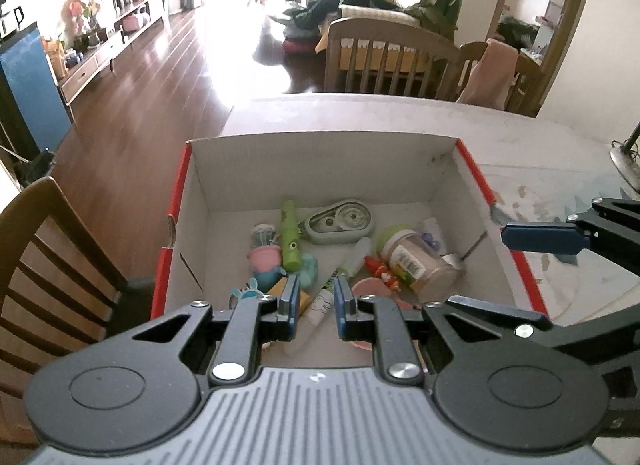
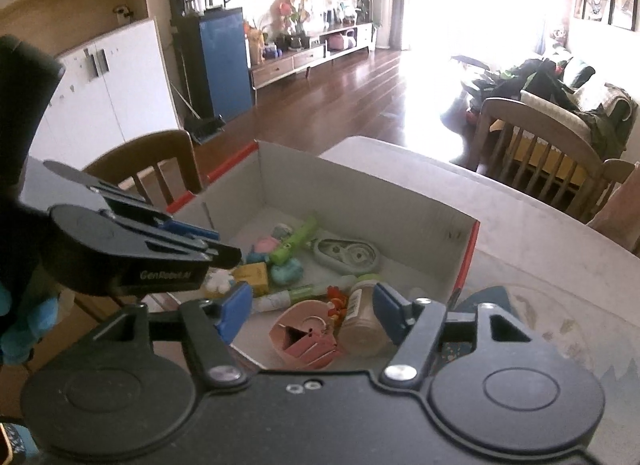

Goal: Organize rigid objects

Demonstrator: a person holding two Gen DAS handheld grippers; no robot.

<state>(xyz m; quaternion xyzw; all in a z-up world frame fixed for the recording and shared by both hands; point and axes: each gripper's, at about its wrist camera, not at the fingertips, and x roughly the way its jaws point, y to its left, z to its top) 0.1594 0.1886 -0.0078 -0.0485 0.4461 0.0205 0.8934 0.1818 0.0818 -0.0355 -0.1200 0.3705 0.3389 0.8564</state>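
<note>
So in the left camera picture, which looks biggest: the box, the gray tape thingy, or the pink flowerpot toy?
1. Box, biggest by far.
2. Gray tape dispenser.
3. Pink flowerpot toy, smallest, though it is a bit nearer the camera.

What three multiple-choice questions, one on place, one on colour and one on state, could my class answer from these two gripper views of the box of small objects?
1. Where does the grey correction tape dispenser lie?
A. on the bare table
B. inside the cardboard box
C. on a chair

2. What colour is the crocodile-shaped toy?
A. green
B. purple
C. black

3. How do the jaws of the right gripper stand?
A. shut on a jar
B. shut on nothing
C. open, holding nothing

Answers:
1 B: it rests on the box floor, toward the far wall, among the other items.
2 A: its body is bright green in both views.
3 C: the right wrist view shows a wide gap between the blue pads, with box contents visible through it and nothing gripped.
</note>
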